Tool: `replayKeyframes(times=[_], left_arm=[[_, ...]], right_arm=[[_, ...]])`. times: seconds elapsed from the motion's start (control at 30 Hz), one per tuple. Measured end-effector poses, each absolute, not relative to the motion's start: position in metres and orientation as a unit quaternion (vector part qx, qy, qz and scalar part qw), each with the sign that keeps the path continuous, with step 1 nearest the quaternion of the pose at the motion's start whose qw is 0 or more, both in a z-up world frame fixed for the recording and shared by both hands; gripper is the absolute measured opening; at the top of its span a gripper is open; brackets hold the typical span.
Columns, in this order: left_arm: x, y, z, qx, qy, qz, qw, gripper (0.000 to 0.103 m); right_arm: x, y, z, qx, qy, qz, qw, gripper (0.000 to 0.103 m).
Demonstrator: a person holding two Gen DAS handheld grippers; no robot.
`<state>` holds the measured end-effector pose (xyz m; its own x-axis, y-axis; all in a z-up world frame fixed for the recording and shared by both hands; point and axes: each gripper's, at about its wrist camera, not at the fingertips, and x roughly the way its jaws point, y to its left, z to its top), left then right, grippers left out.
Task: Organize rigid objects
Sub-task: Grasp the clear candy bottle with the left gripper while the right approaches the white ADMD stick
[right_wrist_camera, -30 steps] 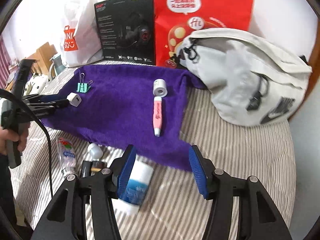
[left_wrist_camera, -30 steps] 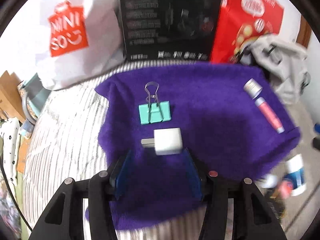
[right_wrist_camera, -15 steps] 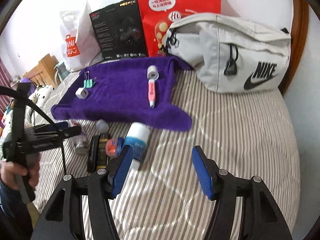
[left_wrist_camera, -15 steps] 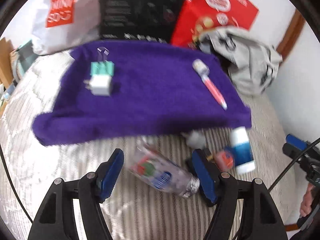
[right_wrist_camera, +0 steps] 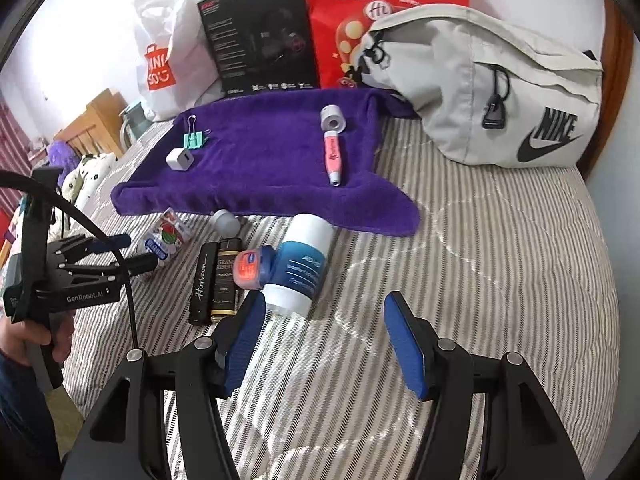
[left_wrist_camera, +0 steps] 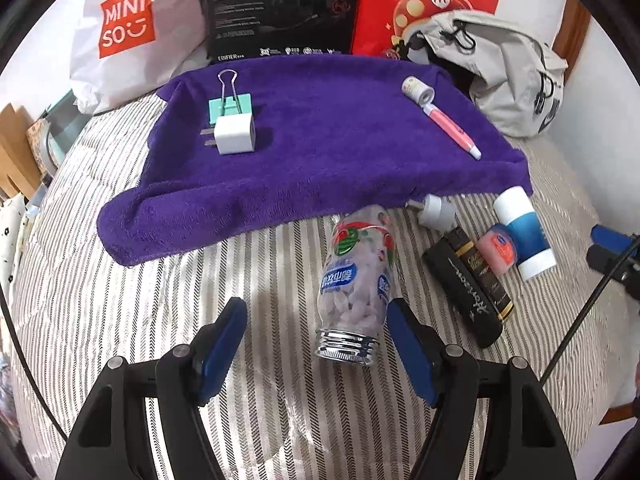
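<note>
Left gripper (left_wrist_camera: 316,320): jaws spread wide, blue pads, black frame, held low over the striped bedcover (left_wrist_camera: 120,300) and empty. The clear plastic bottle (left_wrist_camera: 356,280) lies on its side just ahead of the pads, nearer the right-hand pad, its threaded metal neck pointing back toward the camera; pale pieces fill it, and a printed label wraps the body. In the right wrist view a hand (right_wrist_camera: 24,340) grips this tool's handle at the left edge, with a black cable arcing over it.

Right gripper (right_wrist_camera: 324,336): jaws also wide apart, nothing between them, hovering above the bedcover. Its left pad sits close to the base of the blue-and-white cylindrical container (right_wrist_camera: 298,264), which lies on its side.

Touching that container: a small round tin with a pink-orange lid (right_wrist_camera: 250,268). Beside it, two slim black boxes (right_wrist_camera: 212,280) side by side, one with gold lettering. A small white cap-shaped item (right_wrist_camera: 226,220) rests at the towel's edge.

Purple towel (right_wrist_camera: 260,160), plush and rumpled, spread flat on the bed. On it: a teal binder clip (left_wrist_camera: 230,106) with wire handles, a white cube charger (left_wrist_camera: 234,134) touching it, a small roll of white tape (right_wrist_camera: 333,118), and a pink pen-shaped tube (right_wrist_camera: 333,156) just below the roll.

Behind: a white shopping bag (left_wrist_camera: 120,28), a black carton (left_wrist_camera: 280,4), a red bag (left_wrist_camera: 428,0), and a grey fabric sling bag (right_wrist_camera: 480,88).
</note>
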<state>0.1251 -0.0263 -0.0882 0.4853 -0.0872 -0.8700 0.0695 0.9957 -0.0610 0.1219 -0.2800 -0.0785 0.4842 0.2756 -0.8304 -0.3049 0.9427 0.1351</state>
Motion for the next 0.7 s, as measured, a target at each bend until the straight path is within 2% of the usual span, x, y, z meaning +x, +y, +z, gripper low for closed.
replayKeyframes(times=[0.33, 0.4, 0.47, 0.7], left_arm=[[0.137, -0.056, -0.1, 0.096, 0.486, -0.061, 0.867, 0.069], [0.136, -0.056, -0.099, 0.089, 0.48, -0.07, 0.87, 0.051], [0.136, -0.055, -0.099, 0.063, 0.48, -0.093, 0.87, 0.039], [0.136, -0.055, -0.099, 0.064, 0.477, -0.101, 0.871, 0.039]], right_arm=[[0.125, -0.282, -0.09, -0.015, 0.49, 0.153, 0.858, 0.061], [0.129, -0.282, -0.091, -0.011, 0.49, 0.148, 0.859, 0.061], [0.134, -0.279, -0.094, -0.003, 0.492, 0.142, 0.859, 0.061], [0.161, -0.26, -0.105, 0.026, 0.496, 0.14, 0.856, 0.061]])
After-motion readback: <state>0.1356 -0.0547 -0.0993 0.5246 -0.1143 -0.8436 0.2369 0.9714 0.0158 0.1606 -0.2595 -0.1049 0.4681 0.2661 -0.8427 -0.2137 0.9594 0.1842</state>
